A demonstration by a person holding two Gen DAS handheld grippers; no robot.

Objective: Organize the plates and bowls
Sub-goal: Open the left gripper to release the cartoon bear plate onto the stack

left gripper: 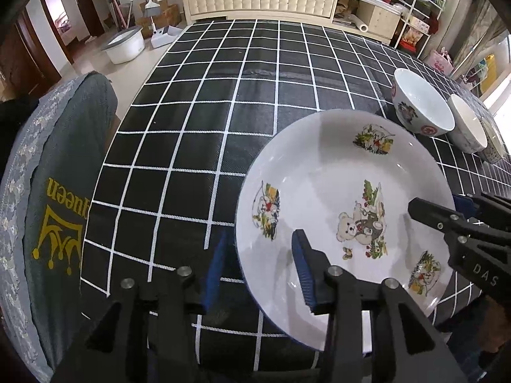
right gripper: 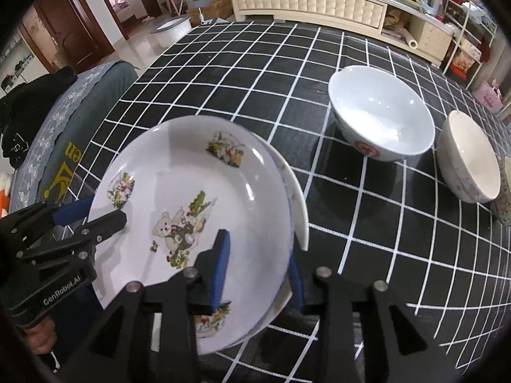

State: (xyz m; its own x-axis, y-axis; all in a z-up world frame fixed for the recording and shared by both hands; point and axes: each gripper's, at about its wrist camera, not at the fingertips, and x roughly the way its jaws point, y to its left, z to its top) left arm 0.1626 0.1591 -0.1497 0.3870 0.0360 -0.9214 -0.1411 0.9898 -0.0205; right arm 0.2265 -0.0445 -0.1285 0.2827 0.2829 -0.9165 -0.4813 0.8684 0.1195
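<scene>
A white bear-print plate point(left gripper: 322, 188) point(right gripper: 179, 172) sits stacked on a second white plate point(right gripper: 298, 198) over the black checked tablecloth point(left gripper: 198, 102). My left gripper point(left gripper: 258, 261) straddles the stack's left rim, jaws apart around it; it shows in the right wrist view point(right gripper: 92, 215). My right gripper point(right gripper: 258, 268) straddles the right rim, one finger inside the plate, one under; it shows in the left wrist view point(left gripper: 447, 206). Whether either grips is unclear. A white bowl with red marks point(left gripper: 421, 105) point(right gripper: 380, 111) and a cream bowl point(left gripper: 468, 124) point(right gripper: 469, 156) stand to the right.
A grey cushioned chair with gold "queen" print point(left gripper: 54, 198) point(right gripper: 60, 134) stands at the table's left edge. A patterned dish point(right gripper: 506, 191) sits at the far right. A cream cabinet point(left gripper: 262, 0) and a white tub point(left gripper: 124, 44) lie beyond the table.
</scene>
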